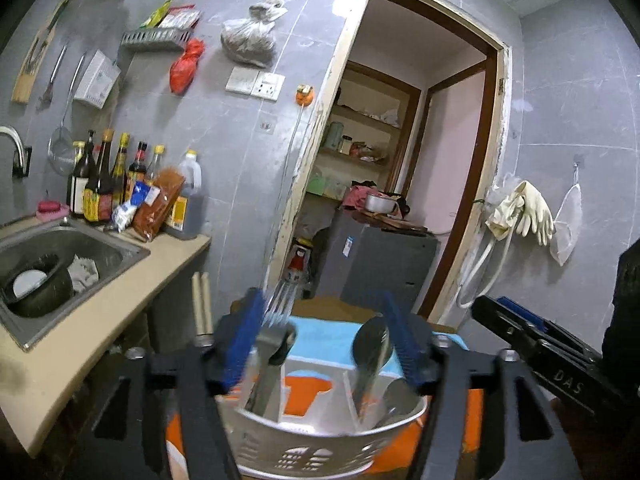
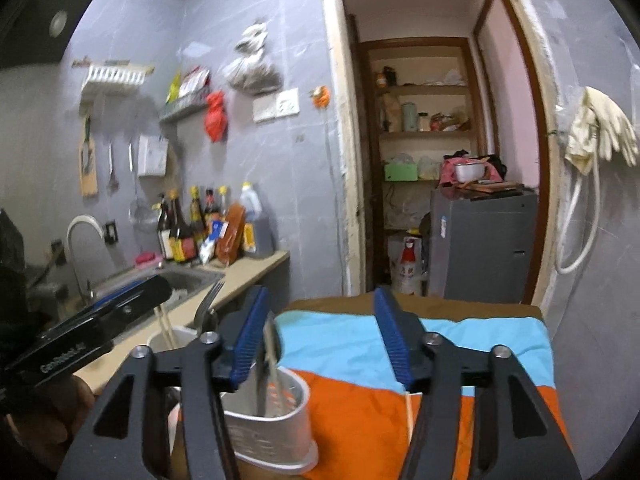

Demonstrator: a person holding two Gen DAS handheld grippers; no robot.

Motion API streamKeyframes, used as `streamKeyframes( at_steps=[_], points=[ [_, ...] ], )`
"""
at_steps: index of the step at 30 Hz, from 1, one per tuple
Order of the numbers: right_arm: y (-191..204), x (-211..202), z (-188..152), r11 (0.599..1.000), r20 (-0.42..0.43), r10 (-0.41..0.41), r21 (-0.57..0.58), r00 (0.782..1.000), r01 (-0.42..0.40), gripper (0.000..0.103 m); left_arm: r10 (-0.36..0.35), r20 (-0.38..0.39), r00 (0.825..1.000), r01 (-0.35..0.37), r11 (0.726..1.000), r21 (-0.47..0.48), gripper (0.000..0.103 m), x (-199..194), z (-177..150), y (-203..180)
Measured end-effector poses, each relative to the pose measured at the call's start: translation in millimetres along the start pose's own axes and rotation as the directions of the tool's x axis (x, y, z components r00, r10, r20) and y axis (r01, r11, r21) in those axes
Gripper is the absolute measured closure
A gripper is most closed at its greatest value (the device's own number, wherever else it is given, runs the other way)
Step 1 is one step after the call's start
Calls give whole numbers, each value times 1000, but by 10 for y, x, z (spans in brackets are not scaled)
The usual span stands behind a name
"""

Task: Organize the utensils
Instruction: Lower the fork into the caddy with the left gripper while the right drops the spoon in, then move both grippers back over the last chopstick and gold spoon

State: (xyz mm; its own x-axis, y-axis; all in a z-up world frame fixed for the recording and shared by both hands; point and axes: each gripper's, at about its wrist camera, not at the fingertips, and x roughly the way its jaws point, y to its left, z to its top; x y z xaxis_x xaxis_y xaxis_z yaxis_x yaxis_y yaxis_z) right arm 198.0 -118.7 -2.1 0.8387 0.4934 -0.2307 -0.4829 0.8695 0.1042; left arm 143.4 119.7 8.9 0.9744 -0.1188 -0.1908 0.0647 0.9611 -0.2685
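Just then both claws, the left gripper (image 1: 329, 334) and right gripper (image 2: 323, 334), stood spread and empty above the utensil holder (image 1: 320, 446), fork (image 1: 280, 300) and spoon (image 1: 370, 350) inside.

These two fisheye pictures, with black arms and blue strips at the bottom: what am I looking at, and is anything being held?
Each picture comes from a camera on a handheld tool, looking along its two blue-padded fingers. A person carries one in each hand. The left tool hangs open above a pale utensil holder, with a fork and a spoon standing in it. The right tool is open too, over the same holder. The holder stands on a blue and orange cloth. Neither tool grips anything. Beyond is a kitchen counter.
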Motion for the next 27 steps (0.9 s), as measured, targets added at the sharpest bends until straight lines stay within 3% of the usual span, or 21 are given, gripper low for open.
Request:
streamKeyframes(
  at_steps=[6, 9, 11, 20, 27],
  points=[
    [-391, -255, 138, 999, 30, -38, 40, 999, 37, 22, 32, 34, 999, -33, 999, 28, 7, -40, 142, -410],
    [-612, -371, 174, 998, 36, -51, 41, 998, 50, 14, 45, 45, 998, -48, 997, 58, 4, -44, 126, -625],
    [-784, -459, 174, 998, 44, -57, 41, 997, 56, 1, 48, 45, 998, -52, 995, 85, 4, -39, 75, -801],
    [-1392, -569, 38, 996, 14, -76, 38, 997, 75, 0, 31, -15, 999, -29, 994, 106, 4, 130, -300, -1315],
    [-1753, -504, -203, 996, -35, -74, 49, 997, 75, 0, 55, -79, 995, -46, 992, 121, 4, 375, -743, -1617]
  ],
)
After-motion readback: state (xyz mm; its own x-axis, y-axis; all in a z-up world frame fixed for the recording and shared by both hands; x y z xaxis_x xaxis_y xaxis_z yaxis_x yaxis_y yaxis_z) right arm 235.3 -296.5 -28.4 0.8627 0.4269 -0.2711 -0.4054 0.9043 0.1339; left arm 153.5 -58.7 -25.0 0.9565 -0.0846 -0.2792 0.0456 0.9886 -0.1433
